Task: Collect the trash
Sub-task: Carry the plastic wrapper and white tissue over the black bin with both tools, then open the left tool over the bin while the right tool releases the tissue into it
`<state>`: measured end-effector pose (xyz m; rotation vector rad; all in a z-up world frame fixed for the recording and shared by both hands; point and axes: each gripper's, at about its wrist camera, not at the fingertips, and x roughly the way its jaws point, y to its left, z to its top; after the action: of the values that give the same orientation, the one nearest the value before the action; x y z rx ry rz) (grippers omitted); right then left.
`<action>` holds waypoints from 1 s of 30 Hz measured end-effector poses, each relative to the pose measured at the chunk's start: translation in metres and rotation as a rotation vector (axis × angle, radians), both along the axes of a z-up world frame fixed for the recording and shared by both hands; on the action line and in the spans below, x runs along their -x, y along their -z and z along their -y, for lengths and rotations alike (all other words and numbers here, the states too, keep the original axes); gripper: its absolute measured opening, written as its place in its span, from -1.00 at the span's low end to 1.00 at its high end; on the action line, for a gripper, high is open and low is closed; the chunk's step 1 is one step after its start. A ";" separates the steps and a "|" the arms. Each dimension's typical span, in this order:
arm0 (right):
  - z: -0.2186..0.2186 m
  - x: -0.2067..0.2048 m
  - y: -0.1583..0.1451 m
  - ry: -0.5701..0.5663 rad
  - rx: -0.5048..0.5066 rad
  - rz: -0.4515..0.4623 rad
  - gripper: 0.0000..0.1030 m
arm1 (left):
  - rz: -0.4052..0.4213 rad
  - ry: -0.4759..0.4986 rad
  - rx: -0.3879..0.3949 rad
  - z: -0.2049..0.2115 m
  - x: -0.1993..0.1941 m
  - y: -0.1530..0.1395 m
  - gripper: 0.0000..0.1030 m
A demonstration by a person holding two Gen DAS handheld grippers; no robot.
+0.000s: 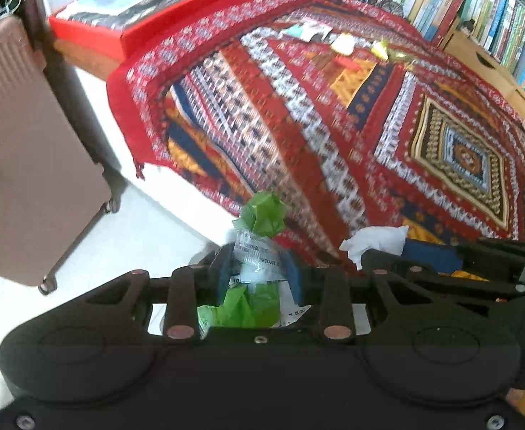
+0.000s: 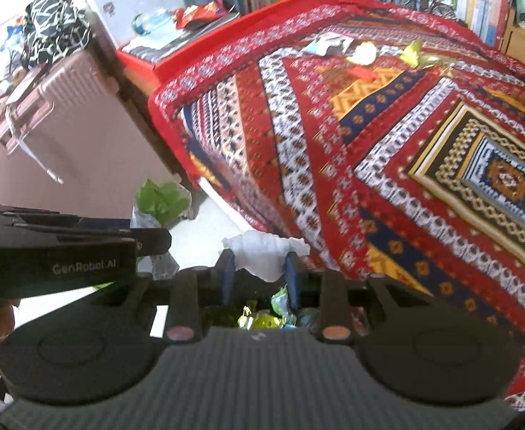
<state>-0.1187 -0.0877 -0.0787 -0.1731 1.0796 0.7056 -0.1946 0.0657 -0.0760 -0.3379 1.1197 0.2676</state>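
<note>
My left gripper [image 1: 258,268] is shut on a bundle of green crumpled paper and clear printed plastic wrapper [image 1: 260,243]; the same bundle [image 2: 160,202] shows in the right wrist view, left of centre. My right gripper [image 2: 260,268] is shut on a white crumpled tissue [image 2: 266,251], which appears in the left wrist view as a white wad [image 1: 377,242] held to the right. Below the right fingers lie shiny yellow and green wrappers [image 2: 266,317]. More trash lies at the far side of the patterned bedspread: a pale paper piece [image 1: 343,43], a yellow wrapper [image 1: 380,49] and a white-teal scrap [image 1: 307,31].
A red patterned bedspread [image 1: 334,125] covers the bed, filling the middle and right. A pink suitcase [image 1: 29,143] stands on the white floor at the left. Bookshelves [image 1: 477,7] line the back. A red-covered box [image 1: 119,25] with snack packets sits behind the bed's corner.
</note>
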 end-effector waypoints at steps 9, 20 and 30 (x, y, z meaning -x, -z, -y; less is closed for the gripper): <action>-0.008 0.009 0.017 -0.025 0.035 -0.029 -0.30 | -0.074 -0.002 0.042 -0.008 0.015 0.035 -0.39; -0.012 0.010 0.037 -0.045 0.067 -0.074 -0.29 | -0.164 0.007 0.074 -0.012 0.024 0.068 -0.39; -0.014 0.008 0.045 -0.070 0.085 -0.090 -0.24 | -0.186 -0.006 0.094 -0.013 0.022 0.076 -0.39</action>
<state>-0.1263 -0.0738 -0.1235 -0.2550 1.1951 0.7366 -0.2167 0.0791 -0.1521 -0.4063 1.3177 0.2563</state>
